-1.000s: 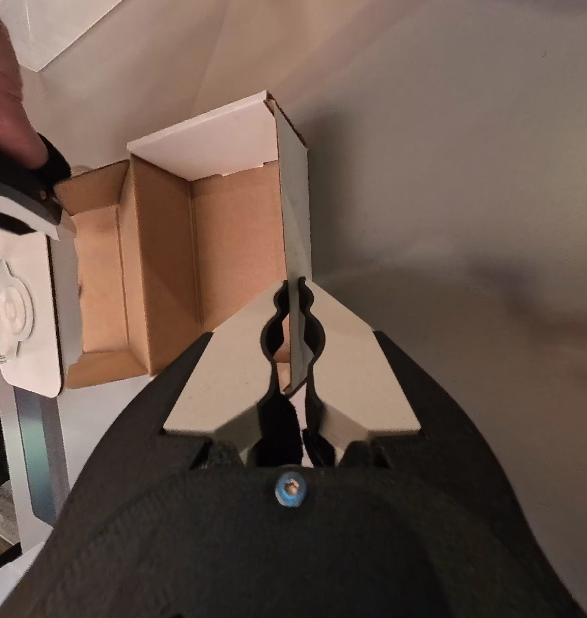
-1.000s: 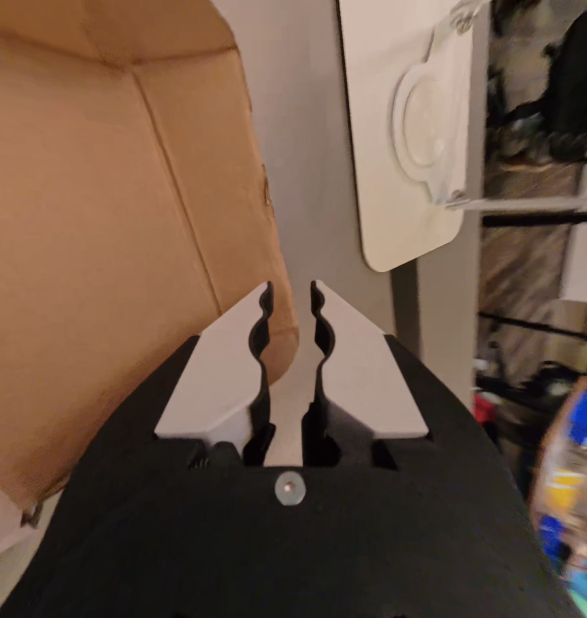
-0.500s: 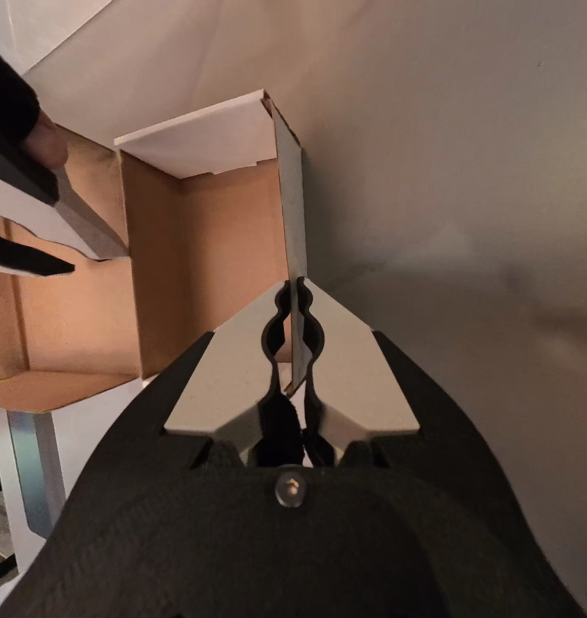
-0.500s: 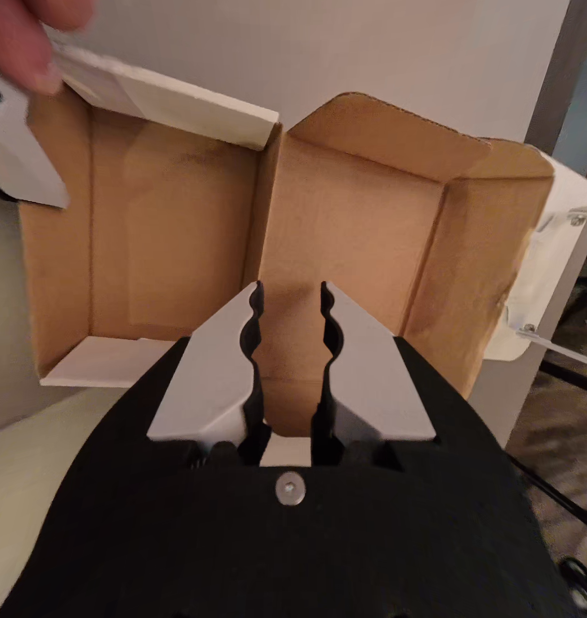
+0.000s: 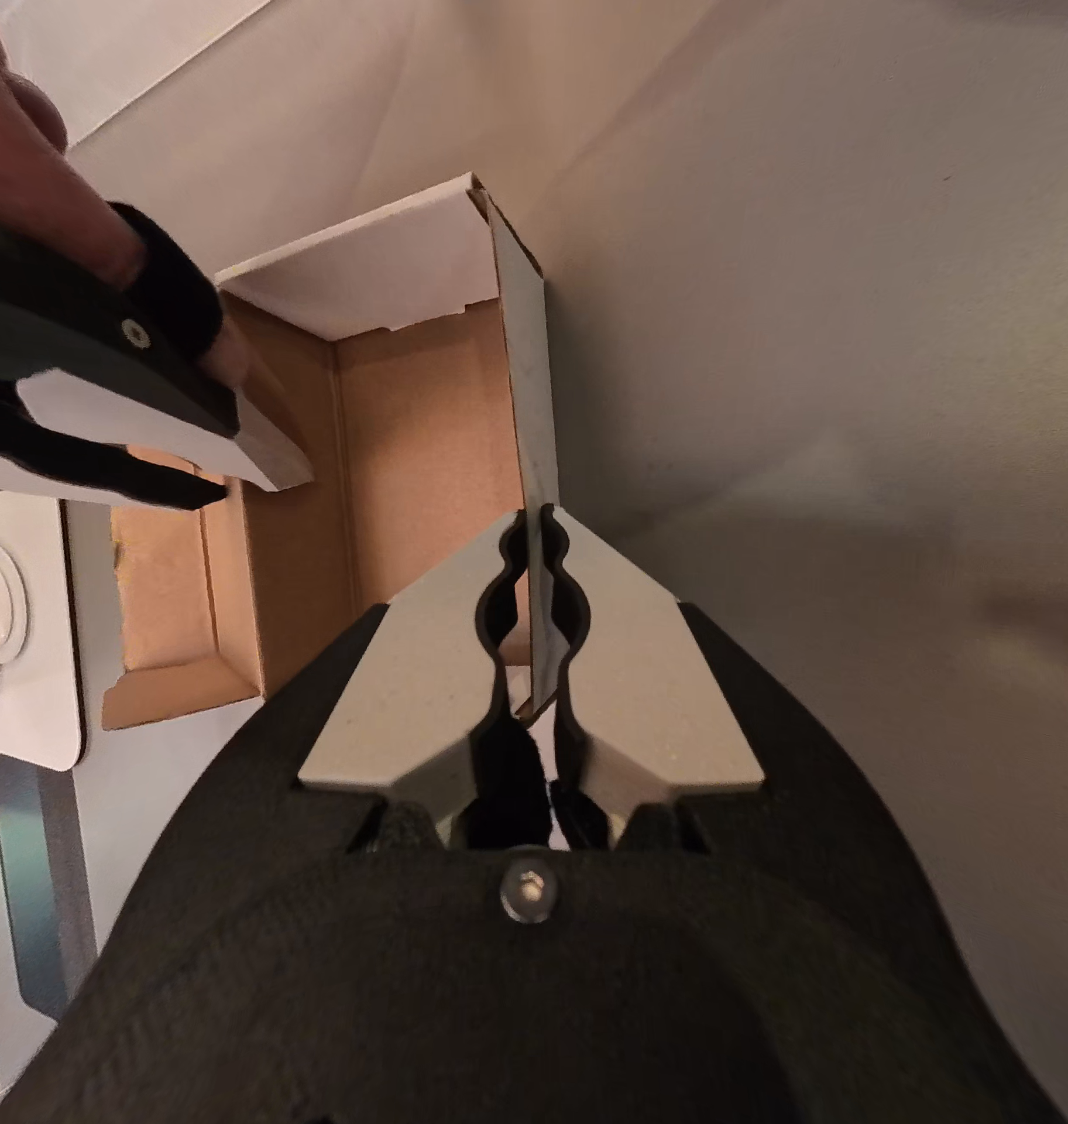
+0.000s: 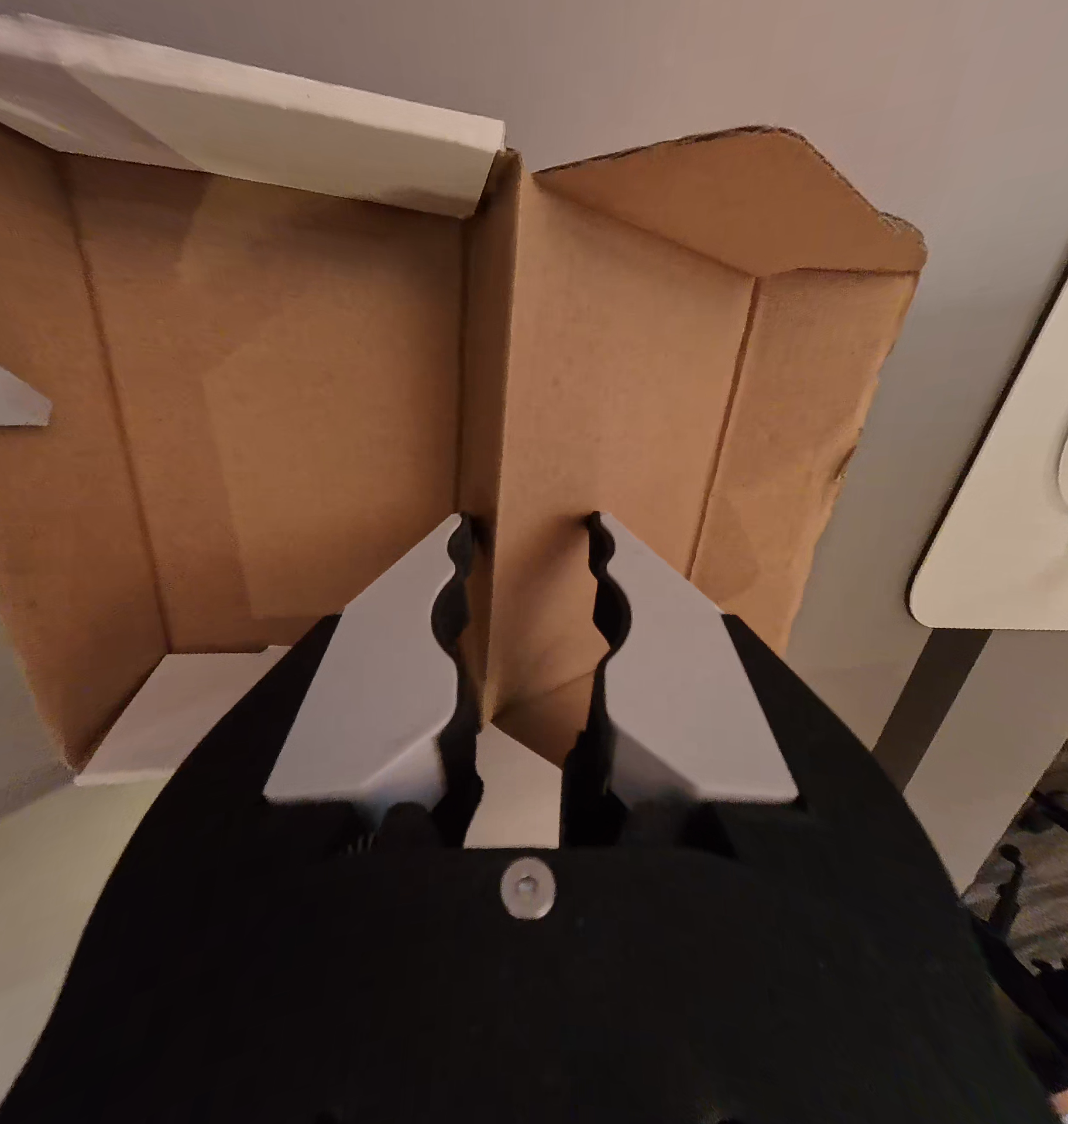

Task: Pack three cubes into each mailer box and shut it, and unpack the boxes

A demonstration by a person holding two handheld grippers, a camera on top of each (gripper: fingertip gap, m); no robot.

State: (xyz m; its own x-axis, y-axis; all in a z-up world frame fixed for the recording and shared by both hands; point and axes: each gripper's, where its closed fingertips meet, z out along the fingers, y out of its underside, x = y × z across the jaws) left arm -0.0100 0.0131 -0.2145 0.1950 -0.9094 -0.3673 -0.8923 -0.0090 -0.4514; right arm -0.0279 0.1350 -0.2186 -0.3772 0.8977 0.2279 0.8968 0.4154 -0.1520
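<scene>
An open mailer box [image 5: 294, 578], white outside and brown inside, lies on the pale table [image 5: 823, 304]; no cubes show in either view. My left gripper [image 5: 534, 517] is shut on the box's near side wall [image 5: 528, 377], a thin white panel standing between the fingers. My right gripper [image 6: 528, 520] is open, and the upright wall [image 6: 489, 365] between tray and lid [image 6: 628, 377] stands between its fingertips. The lid lies folded open to the right. The right gripper also shows in the left wrist view [image 5: 264, 489], held by a hand [image 5: 26, 152] over the box's far side.
A white plate with a clear round fitting [image 6: 1017, 486] lies at the table's edge beside the lid; it also shows in the left wrist view [image 5: 26, 638]. Beyond the edge are a table leg [image 6: 920, 699] and a dark cluttered floor [image 6: 1036, 851].
My right gripper has swung from beside the lid to face the open box, moved in onto the hinge wall, and its jaws have widened. My left gripper keeps its hold on the side wall.
</scene>
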